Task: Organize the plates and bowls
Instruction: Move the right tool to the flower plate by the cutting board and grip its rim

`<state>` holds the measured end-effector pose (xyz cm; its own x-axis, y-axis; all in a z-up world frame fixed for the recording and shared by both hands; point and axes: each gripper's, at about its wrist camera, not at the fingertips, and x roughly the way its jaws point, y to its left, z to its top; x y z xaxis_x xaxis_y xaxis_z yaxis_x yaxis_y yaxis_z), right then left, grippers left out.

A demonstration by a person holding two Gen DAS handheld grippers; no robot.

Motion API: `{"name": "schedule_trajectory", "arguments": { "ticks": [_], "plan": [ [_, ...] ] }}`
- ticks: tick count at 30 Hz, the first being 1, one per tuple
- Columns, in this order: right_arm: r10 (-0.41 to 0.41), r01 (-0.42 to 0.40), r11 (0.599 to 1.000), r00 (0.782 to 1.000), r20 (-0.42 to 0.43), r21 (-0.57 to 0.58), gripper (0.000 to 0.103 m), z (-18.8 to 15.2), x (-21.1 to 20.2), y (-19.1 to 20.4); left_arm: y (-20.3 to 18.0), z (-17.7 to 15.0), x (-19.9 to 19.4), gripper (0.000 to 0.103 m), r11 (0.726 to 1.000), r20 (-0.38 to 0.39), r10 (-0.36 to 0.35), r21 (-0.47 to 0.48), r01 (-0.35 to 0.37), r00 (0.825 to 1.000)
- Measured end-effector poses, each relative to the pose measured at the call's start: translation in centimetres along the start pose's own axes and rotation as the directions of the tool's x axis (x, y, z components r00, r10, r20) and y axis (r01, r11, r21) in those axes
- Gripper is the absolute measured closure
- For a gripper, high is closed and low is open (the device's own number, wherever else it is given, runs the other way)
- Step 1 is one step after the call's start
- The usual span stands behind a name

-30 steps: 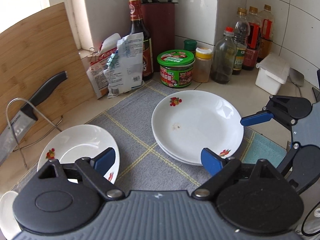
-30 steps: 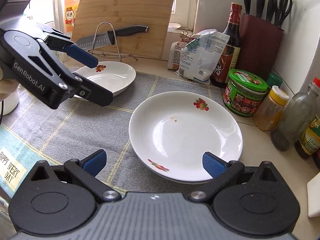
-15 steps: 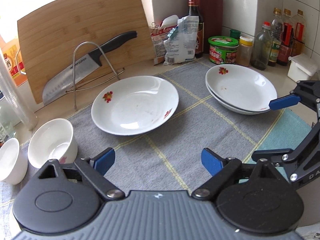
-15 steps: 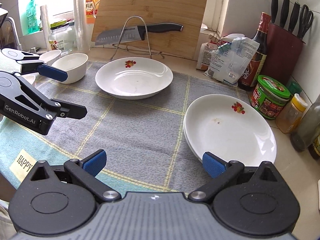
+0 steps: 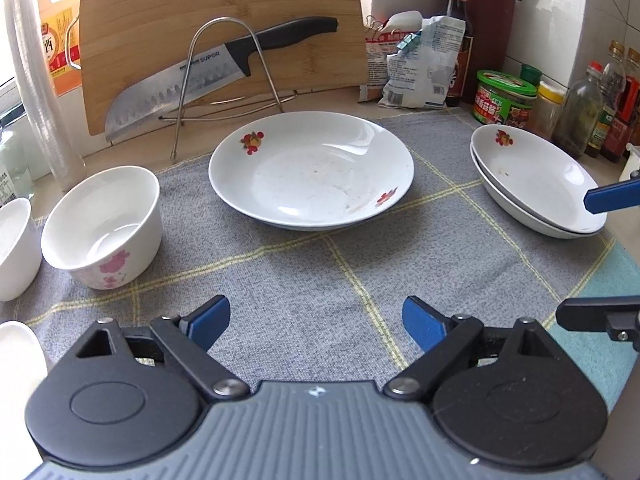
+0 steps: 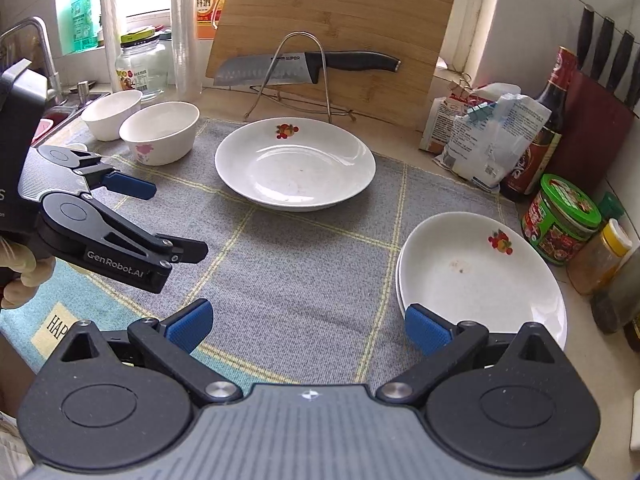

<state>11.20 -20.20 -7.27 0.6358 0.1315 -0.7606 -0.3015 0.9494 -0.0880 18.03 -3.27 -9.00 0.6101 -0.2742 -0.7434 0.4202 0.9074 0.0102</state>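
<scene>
On the counter lies a big grey cloth (image 5: 320, 280), and all my dishes sit on it. Behind it a wooden board (image 5: 220, 32) leans on the wall with a knife (image 5: 208, 76) on a wire stand.

Next in size are the plates. One lone plate (image 5: 312, 176) sits in the middle of the cloth. Two more make a plate stack (image 6: 480, 276) on the right side, near the green jar (image 6: 560, 212). Then come the bowls. A flower bowl (image 5: 104, 224) sits at the left, with another white bowl (image 6: 110, 114) just beside it.

Smallest are my tools. I hold my left gripper (image 5: 316, 320) low over the cloth, wide open, with nothing in it. My right gripper (image 6: 306, 326) is wide open too, with nothing in it, and its right finger is close to the plate stack.

I think my job now is to put the lone plate on the stack. To do it well, I should slide one finger under the near rim and one on top, then squeeze softly. The plate is smooth and could slip, so I should lift it flat and slow. I should set it down gently so nothing chips.
</scene>
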Motion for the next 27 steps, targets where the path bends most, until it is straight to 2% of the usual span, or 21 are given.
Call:
{"name": "schedule_trajectory", "arguments": {
  "ticks": [3, 8, 11, 16, 27],
  "plan": [
    [0.031, -0.03, 0.999, 0.999, 0.012, -0.025, 0.0, 0.6, 0.8, -1.3, -0.1, 0.2, 1.4, 0.01, 0.999, -0.037, 0.0, -0.05, -0.002, 0.999],
    [0.104, -0.103, 0.994, 0.994, 0.026, -0.032, 0.0, 1.4, 2.2, -3.7, -1.0, 0.7, 3.2, 0.009, 0.998, -0.071, 0.009, -0.069, -0.013, 0.997],
    [0.134, -0.132, 0.99, 0.99, 0.035, -0.052, 0.0, 2.0, 3.0, -4.8, -1.8, 1.0, 3.8, 0.008, 0.998, -0.067, 0.042, -0.051, -0.046, 0.997],
    [0.177, -0.174, 0.982, 0.984, 0.029, -0.068, 0.0, 3.1, 4.3, -6.2, -1.7, 1.6, 4.6, 0.002, 0.994, -0.066, 0.067, -0.08, -0.072, 0.996],
    [0.205, -0.205, 0.978, 0.979, -0.008, -0.042, 0.0, 5.7, 7.3, -7.9, -0.9, 2.8, 6.3, 0.0, 0.996, -0.03, 0.053, -0.068, -0.055, 0.998]
  ]
}}
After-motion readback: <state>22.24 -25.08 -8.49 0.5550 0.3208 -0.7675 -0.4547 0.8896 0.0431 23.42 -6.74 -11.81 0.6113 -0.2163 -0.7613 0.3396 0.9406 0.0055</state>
